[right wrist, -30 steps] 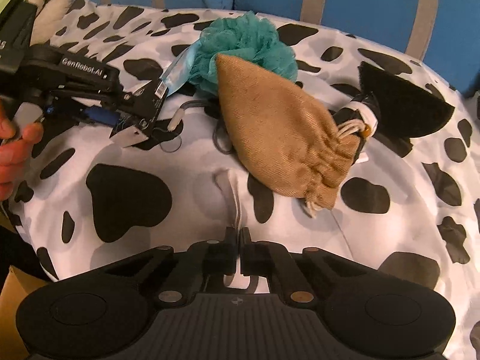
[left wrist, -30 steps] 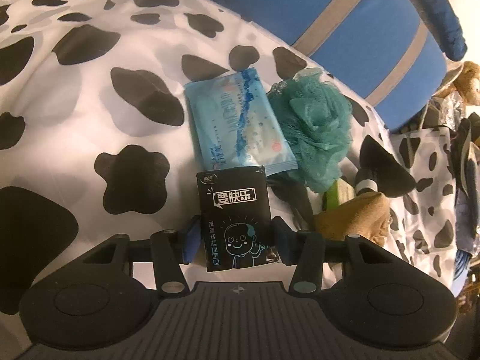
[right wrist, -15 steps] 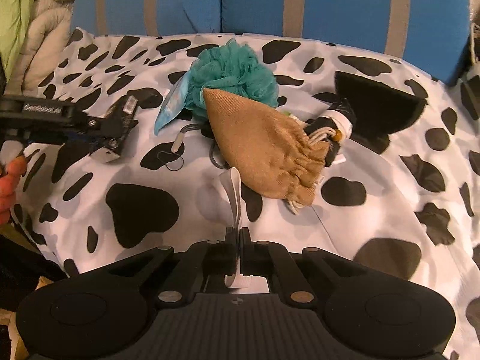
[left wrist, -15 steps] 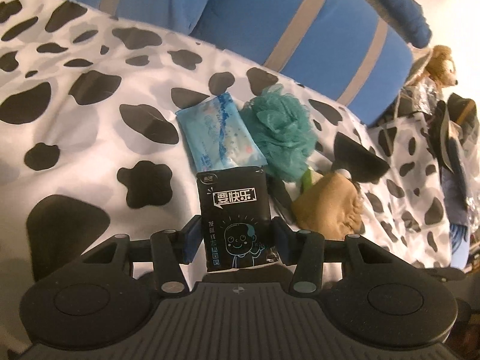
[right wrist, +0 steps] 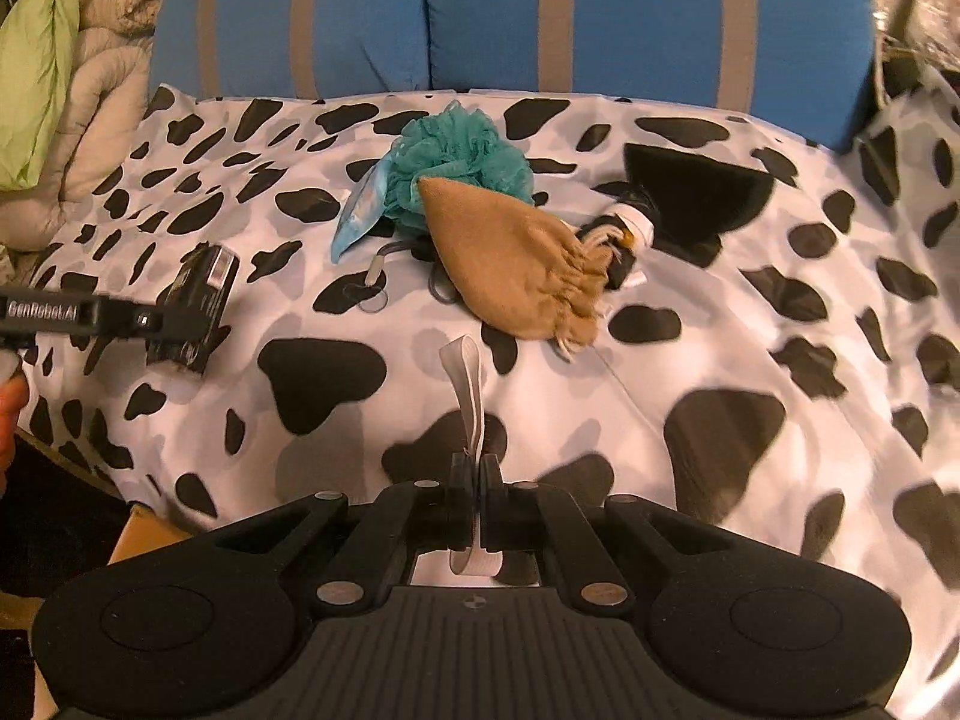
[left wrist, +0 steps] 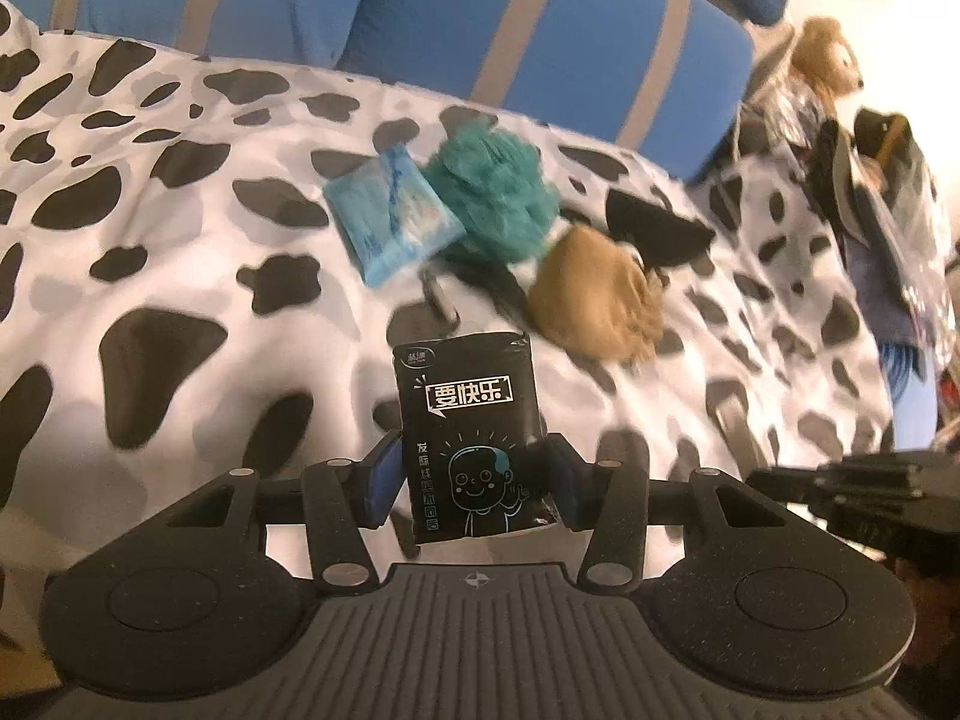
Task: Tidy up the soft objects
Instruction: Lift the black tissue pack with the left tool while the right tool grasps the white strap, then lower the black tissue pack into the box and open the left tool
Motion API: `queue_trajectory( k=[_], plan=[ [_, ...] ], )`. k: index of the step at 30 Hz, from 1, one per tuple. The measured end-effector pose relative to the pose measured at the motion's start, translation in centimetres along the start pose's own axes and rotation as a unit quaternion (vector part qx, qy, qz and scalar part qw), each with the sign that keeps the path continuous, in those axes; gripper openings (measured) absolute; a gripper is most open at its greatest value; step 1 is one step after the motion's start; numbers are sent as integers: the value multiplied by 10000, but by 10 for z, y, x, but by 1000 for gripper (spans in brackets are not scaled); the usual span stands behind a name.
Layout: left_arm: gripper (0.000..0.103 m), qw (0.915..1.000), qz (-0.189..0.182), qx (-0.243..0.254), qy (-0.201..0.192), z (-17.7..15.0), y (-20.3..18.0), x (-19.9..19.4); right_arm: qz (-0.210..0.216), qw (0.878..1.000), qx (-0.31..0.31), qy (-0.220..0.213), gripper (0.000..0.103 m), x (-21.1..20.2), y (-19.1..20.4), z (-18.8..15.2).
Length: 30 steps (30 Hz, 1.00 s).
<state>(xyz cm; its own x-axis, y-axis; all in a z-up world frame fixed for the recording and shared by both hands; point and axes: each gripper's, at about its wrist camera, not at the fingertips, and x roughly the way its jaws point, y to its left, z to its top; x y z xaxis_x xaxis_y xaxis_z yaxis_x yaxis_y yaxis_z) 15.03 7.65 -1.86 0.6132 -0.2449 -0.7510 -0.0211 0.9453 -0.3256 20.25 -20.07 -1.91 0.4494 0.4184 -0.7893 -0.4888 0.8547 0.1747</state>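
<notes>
Black tissue pack (left wrist: 471,441), glossy and flat with white lettering and a cartoon face, pinched upright at its lower half in the left tool (left wrist: 474,480), lifted clear above the cow-print bedspread (left wrist: 180,252). White strip (right wrist: 467,396), thin, smooth and limp like a ribbon or strap, clamped in the right tool (right wrist: 474,471), pads pressed together on it, loose end arching forward over the bedspread. Looks like the carry step: both items up off the bed, bound for wherever the soft things are being gathered; no bin or box in view, so destination cannot be told. Next move probably calls for a steady carry without squeezing the soft pack out of shape, and for keeping the dangling strip from snagging. Further out on the bedspread, grouped together: a pale blue crinkly wipes pack (left wrist: 393,219), a teal mesh bath puff (left wrist: 495,195) touching it, a tan drawstring pouch (right wrist: 516,258) of coarse cloth, and a black fan-shaped thing (right wrist: 696,192) just beside. Blue striped cushions (right wrist: 600,12) behind.
</notes>
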Motion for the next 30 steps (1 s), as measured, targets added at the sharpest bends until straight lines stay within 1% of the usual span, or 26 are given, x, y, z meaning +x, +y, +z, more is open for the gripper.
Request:
queue_trajectory(
  k=[2, 3, 7, 11, 18, 24, 30],
  plan=[
    [48, 9999, 46, 48, 77, -11, -6, -5, 22, 10000, 10, 11, 4, -7, 4, -9],
    [48, 9999, 70, 73, 118, -16, -8, -7, 19, 10000, -34, -77, 4, -10, 7, -13],
    [48, 9995, 160, 145, 234, -37, -19, -18, 26, 10000, 76, 21, 4, -20, 16, -31],
    [48, 9989, 199, 226, 357, -56, -29, -25, 32, 9997, 175, 188, 4, -26, 27, -48],
    [48, 9962, 443, 423, 623, -85, -41, -30, 22, 9983, -11, 577, 4, -26, 49, -76],
    [48, 9944, 489, 509, 787, -96, -45, -31, 45, 9963, -34, 861, 4, -23, 58, -88],
    [48, 9923, 499, 465, 1034, -100, -46, -27, 23, 9949, 0, 1013, 4, -21, 60, -91]
  ],
)
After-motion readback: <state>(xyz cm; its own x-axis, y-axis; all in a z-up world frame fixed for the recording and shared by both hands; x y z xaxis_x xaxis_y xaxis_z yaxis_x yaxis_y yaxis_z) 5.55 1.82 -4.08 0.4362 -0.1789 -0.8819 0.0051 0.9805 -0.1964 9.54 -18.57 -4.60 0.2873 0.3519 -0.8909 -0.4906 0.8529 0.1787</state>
